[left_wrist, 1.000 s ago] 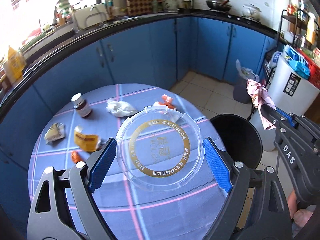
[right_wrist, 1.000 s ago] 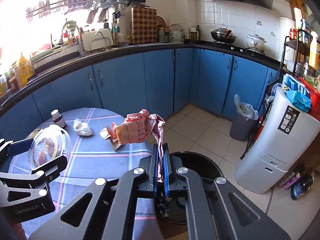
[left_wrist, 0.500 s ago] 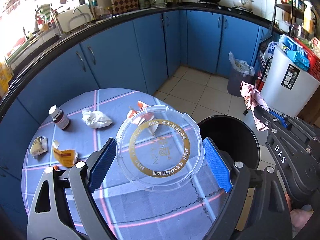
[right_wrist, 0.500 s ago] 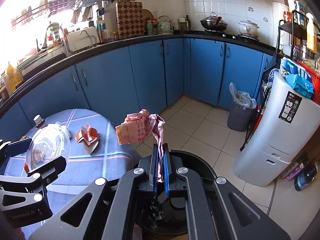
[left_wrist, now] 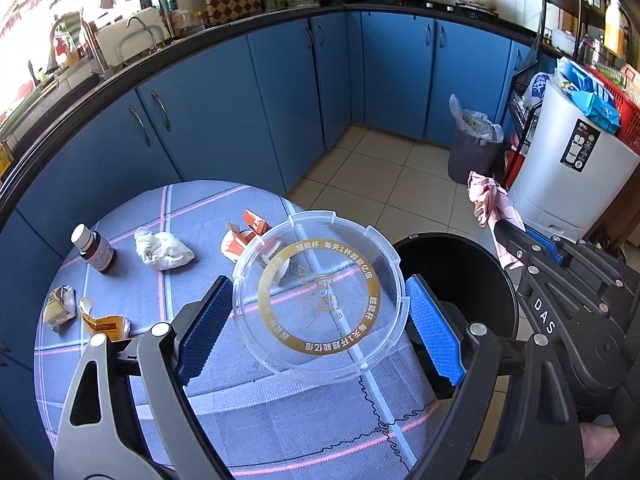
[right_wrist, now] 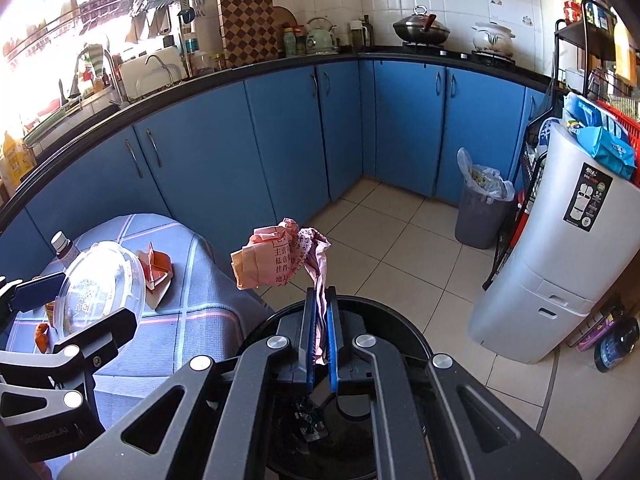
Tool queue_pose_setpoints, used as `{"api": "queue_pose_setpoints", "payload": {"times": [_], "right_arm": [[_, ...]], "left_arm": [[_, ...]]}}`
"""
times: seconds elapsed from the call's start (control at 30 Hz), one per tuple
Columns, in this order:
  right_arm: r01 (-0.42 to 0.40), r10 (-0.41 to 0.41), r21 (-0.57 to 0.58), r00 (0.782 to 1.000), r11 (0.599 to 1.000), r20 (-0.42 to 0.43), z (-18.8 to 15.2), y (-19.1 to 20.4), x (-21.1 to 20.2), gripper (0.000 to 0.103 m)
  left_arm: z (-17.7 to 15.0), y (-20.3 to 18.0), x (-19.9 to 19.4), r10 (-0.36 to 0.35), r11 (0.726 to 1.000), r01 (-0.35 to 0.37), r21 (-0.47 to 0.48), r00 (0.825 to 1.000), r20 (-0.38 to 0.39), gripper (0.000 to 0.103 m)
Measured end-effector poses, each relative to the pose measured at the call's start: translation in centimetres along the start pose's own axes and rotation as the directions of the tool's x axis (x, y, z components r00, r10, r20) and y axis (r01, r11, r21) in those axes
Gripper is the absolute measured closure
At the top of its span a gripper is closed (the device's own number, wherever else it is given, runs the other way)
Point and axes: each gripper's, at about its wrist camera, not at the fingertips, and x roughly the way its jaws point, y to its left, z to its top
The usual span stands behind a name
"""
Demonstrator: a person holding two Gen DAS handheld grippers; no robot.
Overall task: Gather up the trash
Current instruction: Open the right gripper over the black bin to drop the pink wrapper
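Observation:
My left gripper [left_wrist: 318, 316] is shut on a clear round plastic lid [left_wrist: 320, 304] with a gold ring, held above the table's right edge beside the black trash bin [left_wrist: 460, 280]. My right gripper [right_wrist: 321, 312] is shut on a crumpled pink paper wrapper [right_wrist: 276, 260] and holds it over the black trash bin [right_wrist: 360, 420]; the wrapper also shows in the left wrist view [left_wrist: 490, 208]. On the round blue-clothed table [left_wrist: 160, 280] lie a white tissue wad [left_wrist: 162, 250], an orange carton piece [left_wrist: 250, 232], a brown bottle [left_wrist: 94, 250] and small wrappers [left_wrist: 100, 322].
Blue kitchen cabinets [left_wrist: 240, 100] curve behind the table. A grey lined waste basket [right_wrist: 482, 200] stands on the tiled floor by the cabinets. A white appliance [right_wrist: 560, 260] stands at the right with bottles [right_wrist: 612, 344] on the floor beside it.
Both grippers have moved to the right, away from the table and toward the black bin, each keeping its hold. The bin fills more of the right wrist view now.

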Motion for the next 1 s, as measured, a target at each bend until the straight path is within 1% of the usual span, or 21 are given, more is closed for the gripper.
{"api": "queue_pose_setpoints", "payload": {"times": [0.33, 0.43, 0.63, 0.7, 0.77, 0.87, 0.93, 1.0], "right_arm": [[-0.006, 0.006, 0.006, 1.0, 1.0, -0.015, 0.2, -0.2, 0.6, 0.098], [-0.028, 0.029, 0.032, 0.999, 0.999, -0.036, 0.2, -0.8, 1.1, 0.097], [-0.014, 0.017, 0.052, 0.998, 0.999, -0.061, 0.3, -1.6, 1.8, 0.097], [0.007, -0.004, 0.038, 0.997, 0.999, -0.077, 0.2, -1.7, 2.1, 0.097], [0.015, -0.013, 0.022, 0.998, 1.0, -0.063, 0.0, -1.7, 2.1, 0.097], [-0.046, 0.046, 0.027, 0.999, 0.999, -0.019, -0.3, -2.1, 1.7, 0.097], [-0.012, 0.012, 0.023, 1.0, 1.0, -0.019, -0.3, -2.3, 1.8, 0.097], [-0.01, 0.011, 0.035, 1.0, 0.999, -0.027, -0.4, -2.7, 2.0, 0.097]], "left_arm": [[0.2, 0.0, 0.5, -0.014, 1.0, 0.014, 0.008, 1.0, 0.002, 0.017], [0.3, 0.0, 0.7, -0.016, 1.0, 0.016, 0.008, 1.0, -0.003, 0.017], [0.5, -0.3, 1.1, -0.019, 1.0, 0.019, 0.016, 1.0, -0.006, 0.017], [0.6, -0.4, 1.1, -0.02, 1.0, 0.02, 0.019, 1.0, -0.005, 0.017], [0.6, -0.7, 1.2, -0.022, 1.0, 0.022, 0.022, 1.0, -0.004, 0.017], [0.7, -0.8, 1.3, -0.023, 0.999, 0.023, 0.025, 1.0, -0.003, 0.017], [0.7, -0.9, 1.3, -0.023, 0.999, 0.023, 0.027, 1.0, -0.004, 0.017], [0.7, -1.0, 1.4, -0.022, 0.999, 0.023, 0.027, 1.0, -0.005, 0.017]]}}
